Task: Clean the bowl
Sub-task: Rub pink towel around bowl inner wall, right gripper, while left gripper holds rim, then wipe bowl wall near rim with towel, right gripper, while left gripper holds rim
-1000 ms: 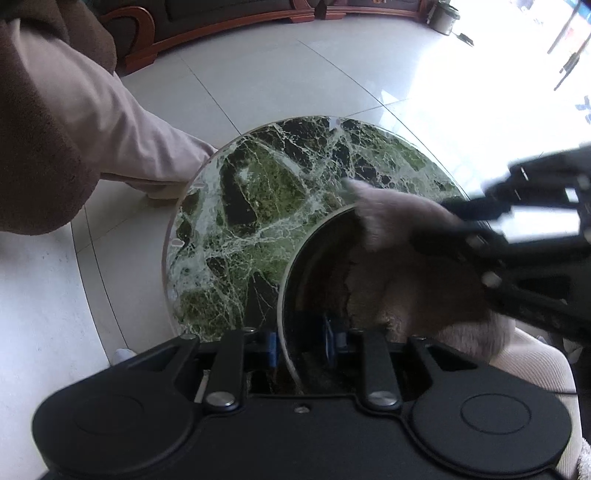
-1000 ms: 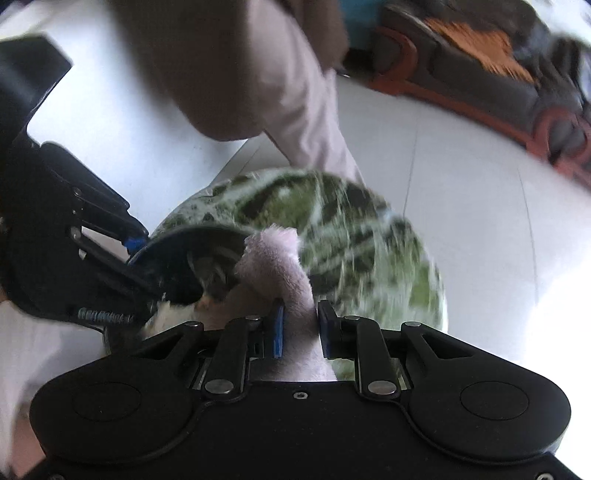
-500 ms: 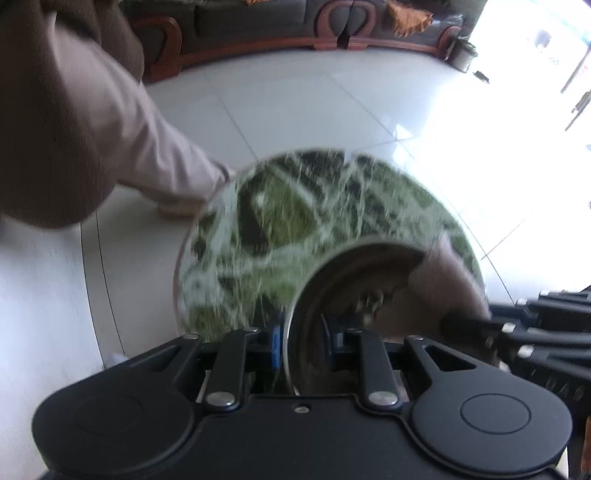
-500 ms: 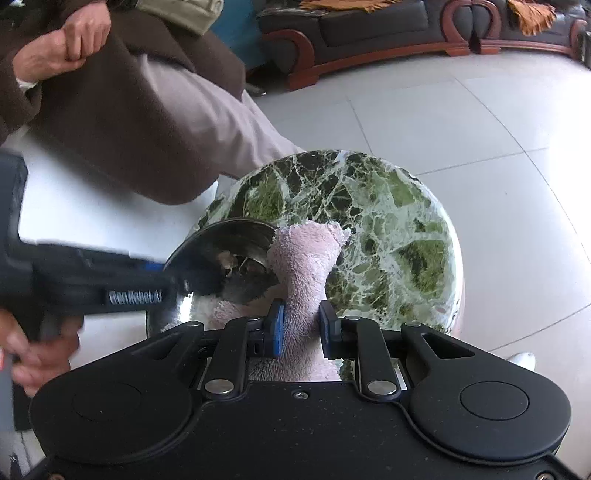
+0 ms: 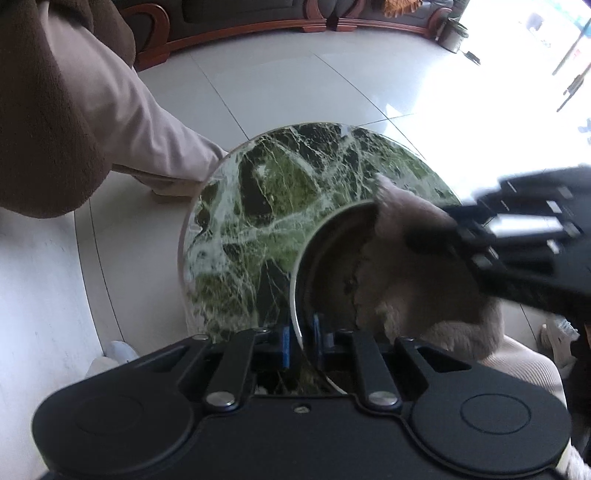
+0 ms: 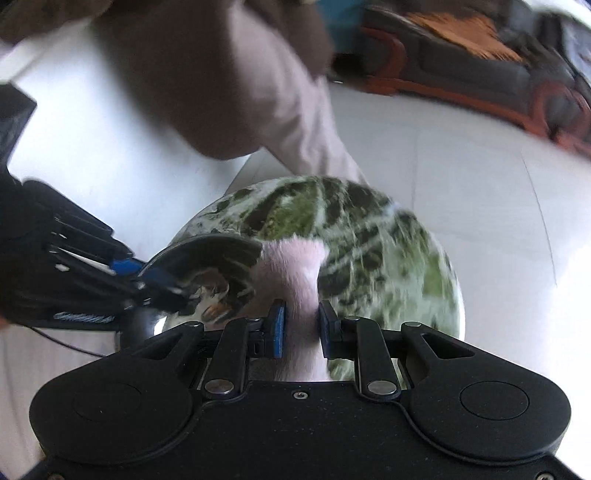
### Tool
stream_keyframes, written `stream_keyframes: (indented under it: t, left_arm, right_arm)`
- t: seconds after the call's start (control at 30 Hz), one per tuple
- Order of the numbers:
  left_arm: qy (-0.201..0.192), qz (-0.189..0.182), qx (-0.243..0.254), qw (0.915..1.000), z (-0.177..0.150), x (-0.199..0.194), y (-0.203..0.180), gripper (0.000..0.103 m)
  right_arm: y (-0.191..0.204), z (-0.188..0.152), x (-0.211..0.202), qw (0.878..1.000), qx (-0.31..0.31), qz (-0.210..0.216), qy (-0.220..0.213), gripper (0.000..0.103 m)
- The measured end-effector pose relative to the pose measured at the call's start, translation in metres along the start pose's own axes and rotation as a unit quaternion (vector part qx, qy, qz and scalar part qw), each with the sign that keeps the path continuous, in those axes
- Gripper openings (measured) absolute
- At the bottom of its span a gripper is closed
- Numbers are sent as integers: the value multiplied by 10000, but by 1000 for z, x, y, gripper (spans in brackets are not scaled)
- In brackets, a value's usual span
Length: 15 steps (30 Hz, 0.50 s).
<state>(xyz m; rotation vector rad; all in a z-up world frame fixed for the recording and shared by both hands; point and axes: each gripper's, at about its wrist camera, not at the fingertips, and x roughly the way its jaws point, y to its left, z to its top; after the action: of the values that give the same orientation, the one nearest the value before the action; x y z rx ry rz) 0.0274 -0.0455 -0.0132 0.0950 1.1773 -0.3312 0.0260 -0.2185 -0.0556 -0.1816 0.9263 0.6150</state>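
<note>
A shiny steel bowl (image 5: 325, 258) is held tilted above a round green marble table (image 5: 280, 192). My left gripper (image 5: 301, 341) is shut on the bowl's near rim, one blue pad on each side. A pinkish fluffy cloth (image 5: 417, 266) fills the right half of the bowl. In the right wrist view my right gripper (image 6: 300, 326) is shut on that cloth (image 6: 291, 269), which presses into the bowl (image 6: 207, 258) to its left. The left gripper (image 6: 125, 269) shows there as a blurred black shape clamped on the rim.
A seated person's leg (image 5: 122, 122) in light trousers reaches down to the table's left edge. A dark sofa with a wooden base (image 5: 258, 26) runs along the far wall. White tiled floor (image 5: 295, 85) surrounds the small table. A knee in ribbed fabric (image 5: 524, 362) lies lower right.
The right gripper has swept the cloth across inside the bowl, from the far right rim back toward its middle. The left gripper keeps its hold on the rim, with the bowl shifting slightly.
</note>
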Motion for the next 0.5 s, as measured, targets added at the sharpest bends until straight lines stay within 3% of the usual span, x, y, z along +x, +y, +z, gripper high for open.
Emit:
stream_keyframes:
  t: [0.13,0.27,0.5]
  left_arm:
    - [-53,-78,106,9999,20,5,0,13]
    - [44,-119,340,9993,33,29,-5,20]
    - [-96,-81,36,9999,32,21,8,12]
  right_arm:
    - [6,13,8,9969,-771,56,137,18]
    - [6,13,7,9962,-848,65,171,18]
    - [8,23,15,9935,-1137,49,73,14]
